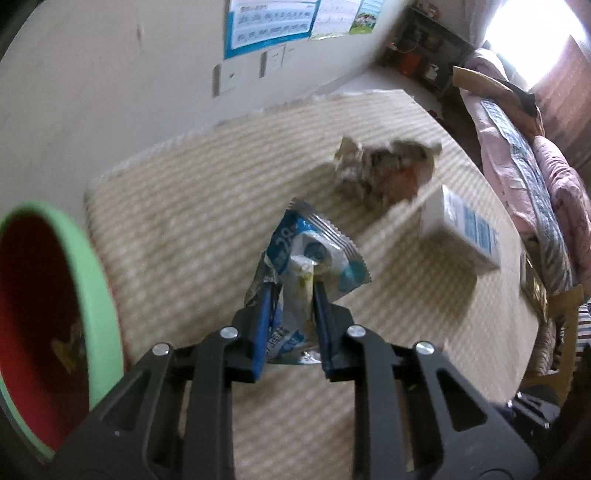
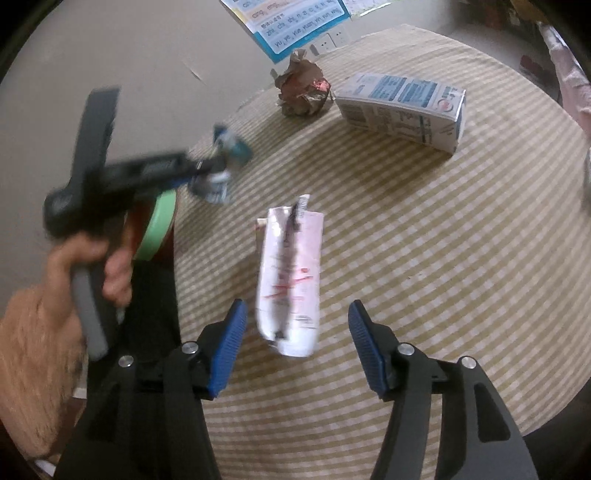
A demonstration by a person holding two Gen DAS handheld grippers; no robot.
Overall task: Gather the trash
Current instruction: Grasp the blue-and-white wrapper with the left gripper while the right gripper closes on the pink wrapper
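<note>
My left gripper (image 1: 291, 291) is shut on a blue and white snack wrapper (image 1: 314, 247) and holds it above the striped table (image 1: 184, 221). It also shows blurred in the right wrist view (image 2: 207, 173), wrapper (image 2: 221, 166) in its jaws, near the bin. The bin (image 1: 96, 291), green-rimmed and red inside, stands at the table's left edge. My right gripper (image 2: 295, 321) is open above the table, its fingers on either side of a flattened white and pink wrapper (image 2: 291, 280) without touching it.
A crumpled brown paper ball (image 2: 303, 88) and a white and blue carton (image 2: 402, 107) lie at the table's far side; both also show in the left wrist view, ball (image 1: 380, 170) and carton (image 1: 461, 229). A wall with posters (image 2: 291, 22) stands behind. A bed (image 1: 524, 147) is to the right.
</note>
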